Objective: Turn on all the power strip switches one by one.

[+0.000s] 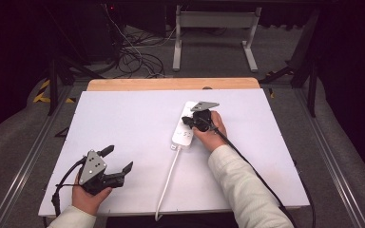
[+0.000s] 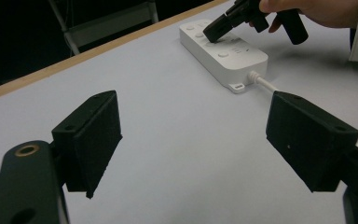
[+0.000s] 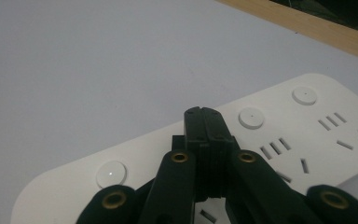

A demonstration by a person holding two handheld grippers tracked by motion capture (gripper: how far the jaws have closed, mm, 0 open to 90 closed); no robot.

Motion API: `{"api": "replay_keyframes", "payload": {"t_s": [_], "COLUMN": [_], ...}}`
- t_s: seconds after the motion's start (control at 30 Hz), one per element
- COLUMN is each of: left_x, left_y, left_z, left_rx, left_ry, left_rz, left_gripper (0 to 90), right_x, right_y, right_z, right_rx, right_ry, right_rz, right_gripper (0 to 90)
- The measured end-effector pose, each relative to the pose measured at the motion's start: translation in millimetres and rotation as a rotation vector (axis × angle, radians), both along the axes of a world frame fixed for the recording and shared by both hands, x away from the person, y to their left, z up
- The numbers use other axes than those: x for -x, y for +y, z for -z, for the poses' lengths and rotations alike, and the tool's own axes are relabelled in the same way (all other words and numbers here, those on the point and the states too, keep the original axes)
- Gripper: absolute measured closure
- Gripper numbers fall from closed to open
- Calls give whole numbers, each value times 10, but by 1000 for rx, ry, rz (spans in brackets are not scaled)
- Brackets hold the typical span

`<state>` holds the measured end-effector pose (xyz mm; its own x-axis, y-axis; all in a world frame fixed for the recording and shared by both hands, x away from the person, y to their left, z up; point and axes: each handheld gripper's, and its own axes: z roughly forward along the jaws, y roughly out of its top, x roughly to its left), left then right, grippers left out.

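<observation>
A white power strip [image 1: 184, 127] with round buttons and several sockets lies right of the middle of the white table top [image 1: 123, 114]. Its white cable [image 1: 168, 176] runs to the near edge. My right gripper [image 1: 189, 122] is shut with nothing between its jaws. Its joined tips [image 3: 204, 115] point down at the strip's top face [image 3: 279, 135], between two round buttons [image 3: 251, 117]; contact cannot be told. In the left gripper view the right gripper [image 2: 213, 33] meets the strip [image 2: 228, 53] near its middle. My left gripper [image 1: 119, 158] rests open at the near left, jaws wide apart [image 2: 193, 116] and empty.
A wooden strip [image 1: 171, 84] borders the table's far edge. Beyond it stand a grey metal frame [image 1: 216, 21] and loose cables on the floor [image 1: 133, 57]. Black cables trail from both grippers toward the near edge.
</observation>
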<state>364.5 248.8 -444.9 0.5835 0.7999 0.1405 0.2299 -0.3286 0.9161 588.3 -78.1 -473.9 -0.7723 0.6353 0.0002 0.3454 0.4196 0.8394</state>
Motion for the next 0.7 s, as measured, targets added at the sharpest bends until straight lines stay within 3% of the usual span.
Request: {"api": "replay_keyframes", "payload": {"t_s": [0.17,0.57,0.7], "left_x": [-18,-31,-35], "left_y": [-6,-10,-12], "left_z": [0,-14,-14], "left_rx": [4,6,1], "left_ry": [1,-8,-8], "left_rz": [4,11,13], "left_gripper": [183,183,183], "right_x": [17,13,25], "right_y": [28,62,84], "right_z": [-3,-15,-19], "right_rx": [1,19,38], "right_ry": [-2,17,5], "right_rz": [-19,6,11], "right_gripper": [900,900,900]}}
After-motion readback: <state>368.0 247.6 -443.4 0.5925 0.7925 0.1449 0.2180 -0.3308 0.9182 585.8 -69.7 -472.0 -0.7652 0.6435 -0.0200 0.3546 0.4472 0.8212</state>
